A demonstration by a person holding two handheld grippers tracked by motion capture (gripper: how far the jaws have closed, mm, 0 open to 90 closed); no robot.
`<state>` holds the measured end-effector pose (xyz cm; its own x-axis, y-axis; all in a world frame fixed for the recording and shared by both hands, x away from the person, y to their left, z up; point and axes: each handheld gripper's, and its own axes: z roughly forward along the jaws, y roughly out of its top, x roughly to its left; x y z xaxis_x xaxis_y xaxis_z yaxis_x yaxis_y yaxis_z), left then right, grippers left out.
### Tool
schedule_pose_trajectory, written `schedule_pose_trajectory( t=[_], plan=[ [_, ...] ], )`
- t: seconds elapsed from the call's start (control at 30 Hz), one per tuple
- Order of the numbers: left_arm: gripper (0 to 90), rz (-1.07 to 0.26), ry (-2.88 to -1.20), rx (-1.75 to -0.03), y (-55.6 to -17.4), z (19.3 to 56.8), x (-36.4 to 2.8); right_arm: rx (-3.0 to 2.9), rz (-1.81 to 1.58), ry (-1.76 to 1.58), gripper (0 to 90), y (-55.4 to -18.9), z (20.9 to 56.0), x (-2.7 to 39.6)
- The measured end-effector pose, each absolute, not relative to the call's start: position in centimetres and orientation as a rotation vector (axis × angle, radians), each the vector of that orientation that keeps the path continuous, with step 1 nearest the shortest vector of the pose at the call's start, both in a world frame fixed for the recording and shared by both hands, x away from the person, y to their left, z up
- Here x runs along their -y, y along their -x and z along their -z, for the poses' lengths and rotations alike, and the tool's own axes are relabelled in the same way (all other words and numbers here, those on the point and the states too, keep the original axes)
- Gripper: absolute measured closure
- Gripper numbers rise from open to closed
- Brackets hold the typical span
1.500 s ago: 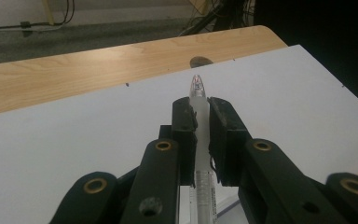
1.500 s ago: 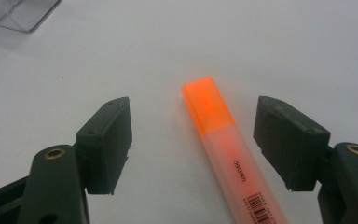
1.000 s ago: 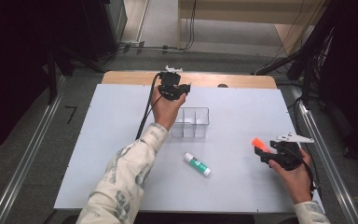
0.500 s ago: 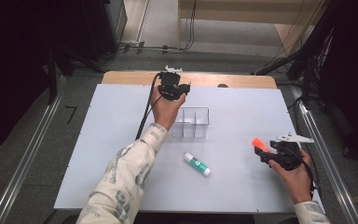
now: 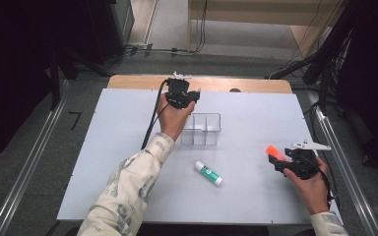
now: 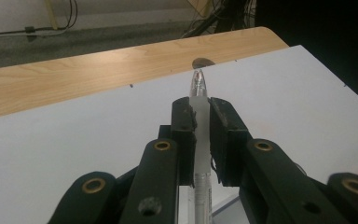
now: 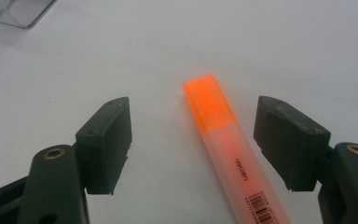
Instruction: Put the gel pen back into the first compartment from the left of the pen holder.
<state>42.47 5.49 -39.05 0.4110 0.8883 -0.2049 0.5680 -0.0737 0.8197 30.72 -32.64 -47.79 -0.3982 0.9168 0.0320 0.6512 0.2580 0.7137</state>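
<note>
- Starting nearest the person: the right gripper (image 7: pixel 193 140) hangs over the white table (image 5: pixel 108 162) with its jaws spread wide, either side of the orange plastic highlighter with its translucent barrel (image 7: pixel 219 135), neither pad touching. The marker lies flat between them, somewhat nearer one jaw; if they close like this, I judge that pad could meet it first and roll or skid it away.
- Mid-table, a white glue stick with a green label (image 5: pixel 208 173) lies loose and well apart from both hands; a careless sleeve could sweep it.
- Farther off, the clear plastic two-compartment box (image 5: pixel 202 129) looks light, so a knock from the left forearm might shove it.
- Farthest, the left gripper (image 6: pixel 200 100) is clamped on a slim clear-barrelled pen (image 6: pixel 199 88), held above the table beyond the box, its tip poking past the pads. The hold looks narrow; tilting it toward a compartment could let the pen pivot or slip.
</note>
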Motion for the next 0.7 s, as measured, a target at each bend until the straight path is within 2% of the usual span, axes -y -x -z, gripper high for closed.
schedule_pose_trajectory(
  t=[0.7],
  plan=[
    [79.1, -0.468, -1.792, -1.214, -39.0, 40.2, -6.4, -2.147, -0.927, -1.426, 26.5, -30.7, 47.8, 32.5]
  ],
)
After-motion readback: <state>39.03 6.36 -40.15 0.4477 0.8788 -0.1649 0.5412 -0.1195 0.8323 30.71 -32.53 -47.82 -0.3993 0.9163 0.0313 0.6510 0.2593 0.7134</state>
